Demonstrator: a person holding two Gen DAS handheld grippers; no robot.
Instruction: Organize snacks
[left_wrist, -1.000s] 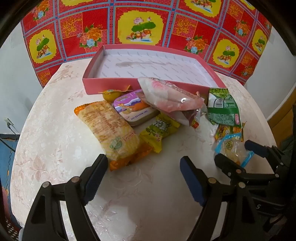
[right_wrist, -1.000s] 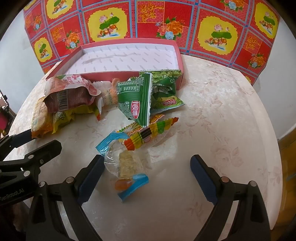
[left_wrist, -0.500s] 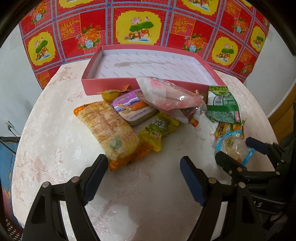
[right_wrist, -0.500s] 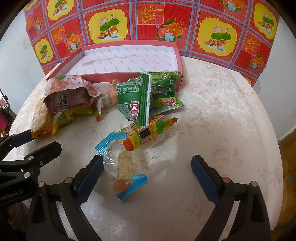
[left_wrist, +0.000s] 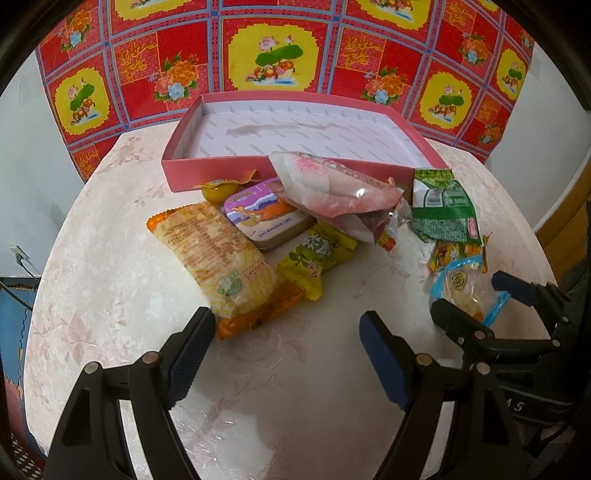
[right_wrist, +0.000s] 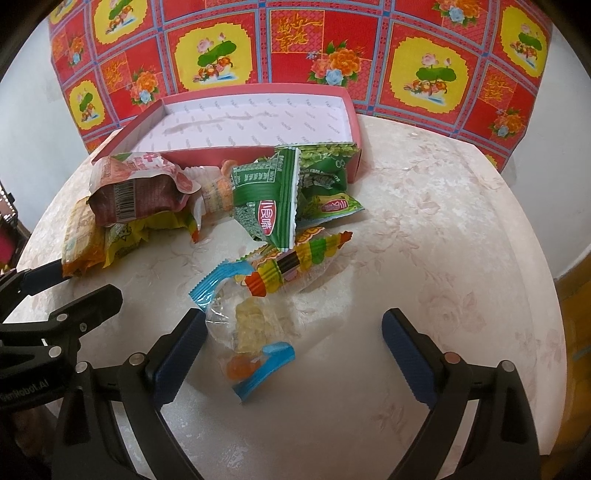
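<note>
Left wrist view: the pink shallow box (left_wrist: 295, 129) at the table's (left_wrist: 110, 277) far side holds nothing; its white liner is printed with small repeated writing too fine to read. All snacks lie outside, before its near wall: an orange wafer pack (left_wrist: 218, 262), a purple tin (left_wrist: 266, 218), a yellow candy (left_wrist: 314, 258), a pink bag (left_wrist: 332, 188). The green packet (right_wrist: 269, 199) bears a red oval logo. The left gripper (left_wrist: 286, 354) gapes wide, holding nothing; the right gripper (right_wrist: 293, 354) likewise, straddling a clear blue-edged packet (right_wrist: 247, 321).

Near table (left_wrist: 288, 398): bare cloth before both grippers, open passage.
Mid table: snack pile (left_wrist: 295, 221) blocked the pink tray's (left_wrist: 258, 173) front wall.
Right side (right_wrist: 461, 221): clear.
Tray floor: empty, reachable from above.
</note>
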